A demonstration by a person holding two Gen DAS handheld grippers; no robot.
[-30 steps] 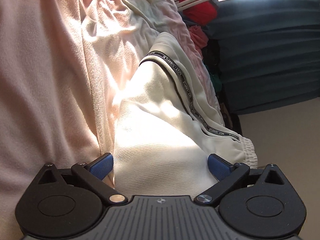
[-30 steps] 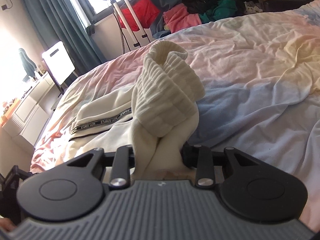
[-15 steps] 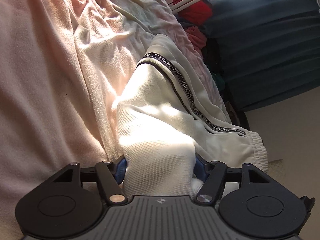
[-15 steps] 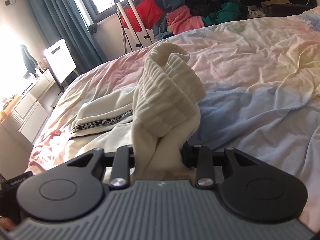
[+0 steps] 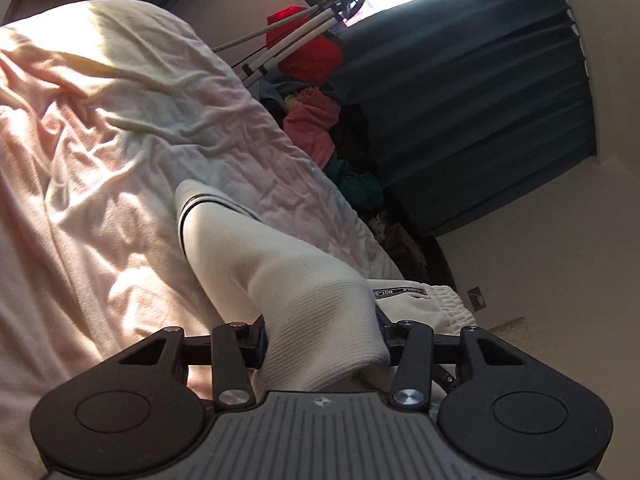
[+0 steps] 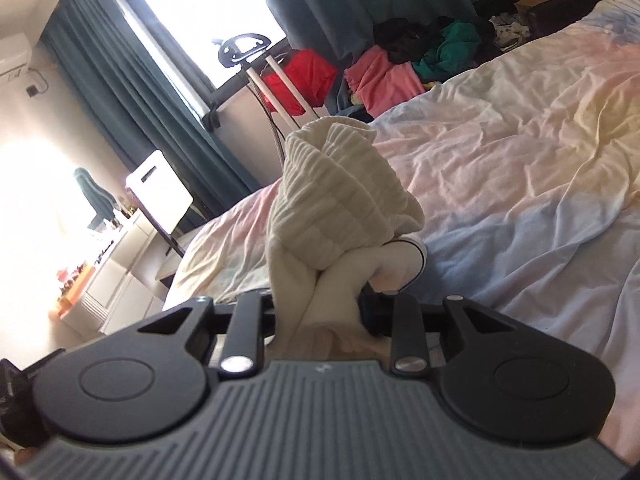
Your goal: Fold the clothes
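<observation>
Sunlit bedroom — teal curtains (image 6: 132, 92)

One cream garment (image 5: 280, 276), two hand-held grippers (image 5: 320, 336)

cream pants (image 5: 280, 280), pink bedsheet (image 5: 100, 160), teal curtain (image 5: 480, 100)

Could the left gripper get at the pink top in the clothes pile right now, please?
Probably not: the left gripper is shut on the cream trousers, and the pink top lies beyond the bed.
</observation>
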